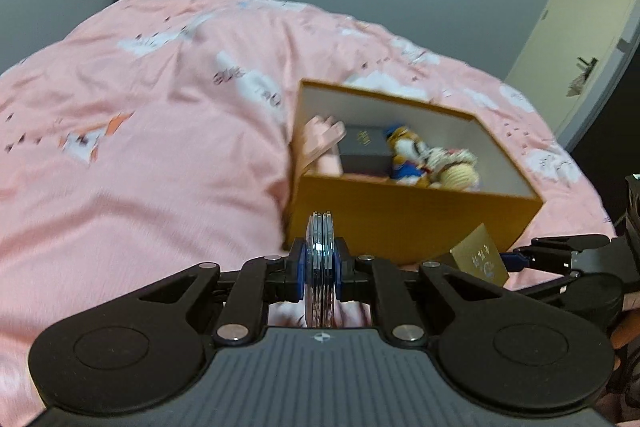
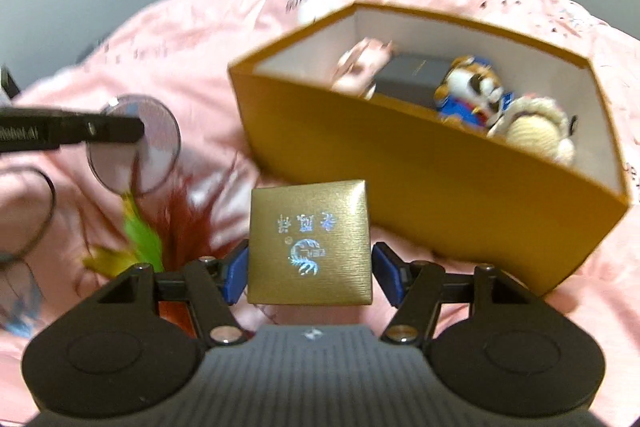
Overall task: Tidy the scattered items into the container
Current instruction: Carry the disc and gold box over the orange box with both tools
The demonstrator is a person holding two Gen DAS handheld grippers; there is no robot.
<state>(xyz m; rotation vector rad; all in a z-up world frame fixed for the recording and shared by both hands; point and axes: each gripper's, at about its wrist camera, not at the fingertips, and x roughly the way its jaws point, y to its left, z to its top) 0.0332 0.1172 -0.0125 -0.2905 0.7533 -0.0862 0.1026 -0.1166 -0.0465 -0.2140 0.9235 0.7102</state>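
Left gripper (image 1: pixel 319 265) nearly closed, blue pads clamping thin stack of clear discs (image 1: pixel 319 251) edge-on, upright between fingers. Right gripper (image 2: pixel 310 277) about half open, gold box (image 2: pixel 310 241) filling gap between pads, lifted above bedding; pad contact not clear. Orange container (image 2: pixel 420 171) just beyond gold box, open top, holding plush toys (image 2: pixel 476 95), dark box (image 2: pixel 412 79), pink item (image 2: pixel 358 67). Container sits on pink quilt (image 1: pixel 160 99); grey wall, door (image 1: pixel 576 27) behind. Feathers (image 2: pixel 140 239) and glasses (image 2: pixel 28 211) lie loose left of right gripper. Quilt left of container bare.

The box (image 2: pixel 420 163) sits on the bed (image 1: pixel 160 107) — toys (image 2: pixel 472 95) inside, feathers (image 2: pixel 160 227) to its left.
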